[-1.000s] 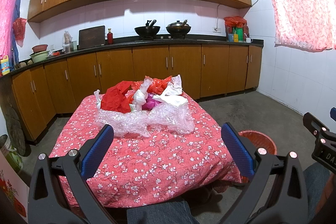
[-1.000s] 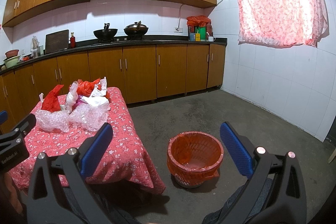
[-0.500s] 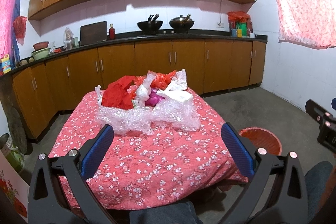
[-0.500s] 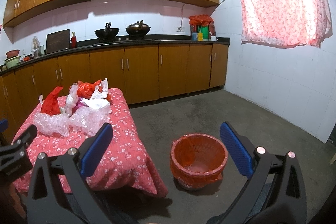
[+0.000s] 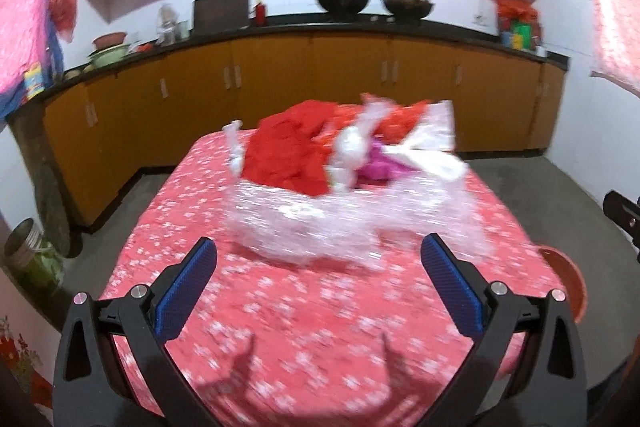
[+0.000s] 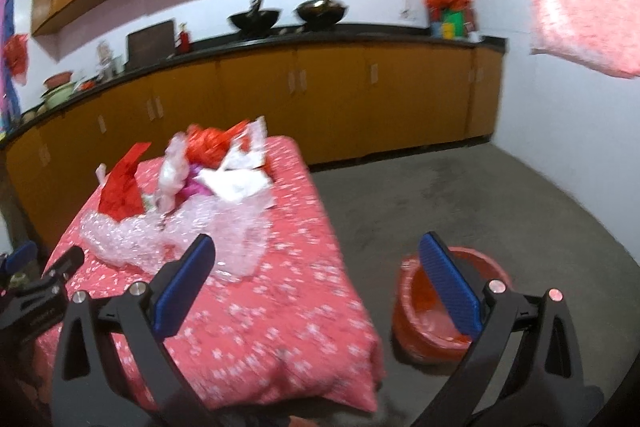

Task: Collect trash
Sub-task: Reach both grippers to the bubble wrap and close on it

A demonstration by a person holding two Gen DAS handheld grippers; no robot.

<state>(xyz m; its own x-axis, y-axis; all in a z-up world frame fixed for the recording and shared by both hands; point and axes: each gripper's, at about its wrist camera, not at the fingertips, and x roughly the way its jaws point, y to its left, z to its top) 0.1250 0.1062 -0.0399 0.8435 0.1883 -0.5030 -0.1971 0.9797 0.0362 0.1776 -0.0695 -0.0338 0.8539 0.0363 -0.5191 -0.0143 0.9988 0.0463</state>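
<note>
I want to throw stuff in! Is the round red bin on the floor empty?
Cannot tell fully: the round red bin stands upright and open, and the inside that shows looks bare, but the right gripper hides part.

Left wrist: low over the table, facing the trash pile ahead of its fingers.
Right wrist: farther back, pile beyond left finger, bin behind right finger.
Shared: table, pile, counter.

Left tongs now nearer the trash pile, right tongs swung toward the table
</note>
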